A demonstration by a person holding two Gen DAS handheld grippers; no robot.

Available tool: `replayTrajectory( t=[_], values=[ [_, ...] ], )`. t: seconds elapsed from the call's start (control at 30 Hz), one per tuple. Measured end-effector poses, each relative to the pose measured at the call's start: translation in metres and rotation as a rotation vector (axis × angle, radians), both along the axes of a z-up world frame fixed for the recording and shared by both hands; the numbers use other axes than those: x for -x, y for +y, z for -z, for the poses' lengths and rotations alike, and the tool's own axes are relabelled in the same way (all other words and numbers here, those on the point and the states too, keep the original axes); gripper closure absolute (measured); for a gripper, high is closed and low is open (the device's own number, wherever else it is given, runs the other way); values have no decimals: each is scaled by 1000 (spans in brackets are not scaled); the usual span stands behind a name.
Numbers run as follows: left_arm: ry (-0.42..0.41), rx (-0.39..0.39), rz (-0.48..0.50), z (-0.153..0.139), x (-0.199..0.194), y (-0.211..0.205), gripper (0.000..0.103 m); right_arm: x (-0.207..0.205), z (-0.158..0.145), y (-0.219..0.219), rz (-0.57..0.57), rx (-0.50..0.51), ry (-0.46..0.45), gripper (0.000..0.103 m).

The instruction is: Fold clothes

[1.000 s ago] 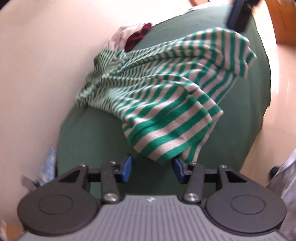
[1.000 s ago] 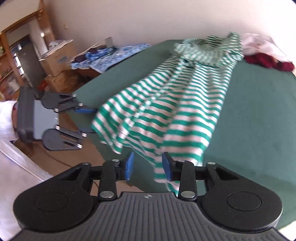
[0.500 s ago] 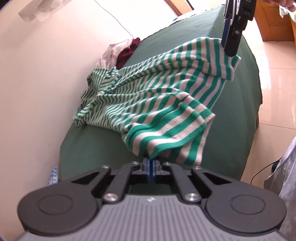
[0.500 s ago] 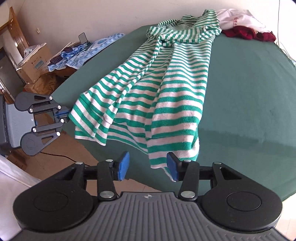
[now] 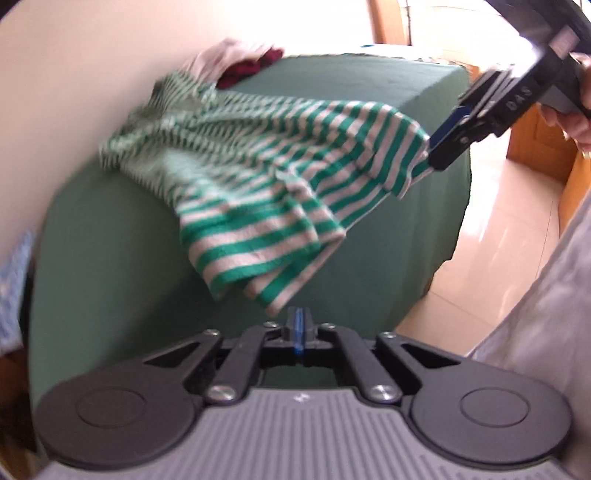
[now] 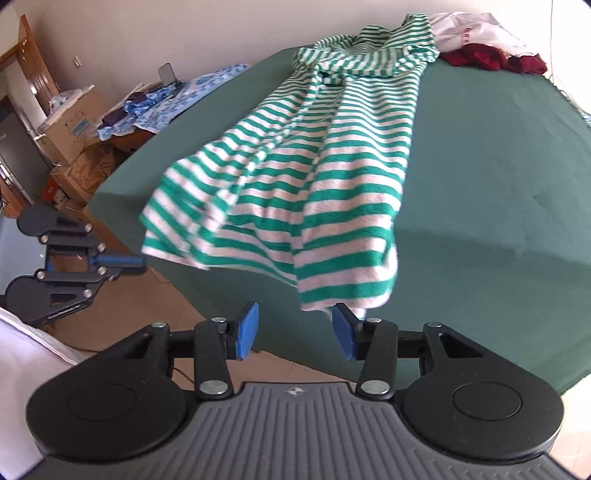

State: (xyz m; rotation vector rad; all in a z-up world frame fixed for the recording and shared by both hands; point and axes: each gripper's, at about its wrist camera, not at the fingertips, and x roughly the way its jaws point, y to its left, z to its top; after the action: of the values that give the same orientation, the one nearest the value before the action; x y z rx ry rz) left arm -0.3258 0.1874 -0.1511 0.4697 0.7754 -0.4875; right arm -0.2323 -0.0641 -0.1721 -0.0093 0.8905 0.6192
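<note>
striped garment (image 6: 325,177) hem beside open right jaws

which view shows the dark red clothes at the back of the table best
The right wrist view: the dark red clothes are sharp there, beside a white garment at the far end of the green table. The left wrist view shows them only as a small blurred patch.

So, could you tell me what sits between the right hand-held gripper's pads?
The striped garment's hem corner dips between them, ungripped, shown in the right wrist view.
</note>
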Motion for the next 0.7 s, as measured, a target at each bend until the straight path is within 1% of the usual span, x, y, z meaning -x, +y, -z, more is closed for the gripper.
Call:
replayTrajectory(
  t=[0.03, 0.13, 0.2, 0.23, 0.3, 0.33, 0.37, 0.43, 0.5, 0.53, 0.57, 0.6, 0.63, 0.67, 0.7],
  values=[
    [-2, 7, -27, 0, -3, 6, 103, -2, 0, -3, 12, 3, -5, 55],
    [10, 65, -55, -15, -8, 22, 103, -11, 0, -13, 42, 7, -17, 54],
    [15, 89, -72, -25, -14, 30, 103, -17, -2, -18, 46, 8, -38, 49],
    [27, 102, -77, -28, -19, 33, 98, -21, -2, -18, 42, 15, -47, 43],
    [55, 116, -91, -21, -33, 31, 80, -31, -1, -15, 15, 23, -58, 43],
    [69, 122, -99, -17, -41, 29, 76, -36, 0, -13, -1, 20, -62, 43],
    [83, 128, -106, -13, -48, 28, 74, -40, 2, -10, -21, 15, -61, 43],
    [88, 111, -102, -4, -55, 19, 74, -43, 4, -1, -71, 24, -76, 44],
    [86, 106, -88, 1, -60, 9, 63, -45, 7, 5, -98, 36, -70, 40],
    [98, 112, -81, 3, -62, 7, 60, -45, 8, 7, -109, 42, -64, 38],
    [114, 120, -73, 5, -65, 4, 60, -46, 9, 9, -120, 48, -58, 39],
    [136, 118, -68, 9, -68, 2, 74, -46, 10, 11, -130, 54, -53, 45],
    [169, 117, -62, 13, -72, 0, 93, -47, 11, 13, -141, 60, -47, 77],
    [198, 127, -60, 14, -75, 0, 103, -51, 14, 11, -127, 45, -3, 88],
    [213, 151, -56, 12, -76, 1, 103, -57, 18, 7, -98, 17, 64, 89]
  ],
)
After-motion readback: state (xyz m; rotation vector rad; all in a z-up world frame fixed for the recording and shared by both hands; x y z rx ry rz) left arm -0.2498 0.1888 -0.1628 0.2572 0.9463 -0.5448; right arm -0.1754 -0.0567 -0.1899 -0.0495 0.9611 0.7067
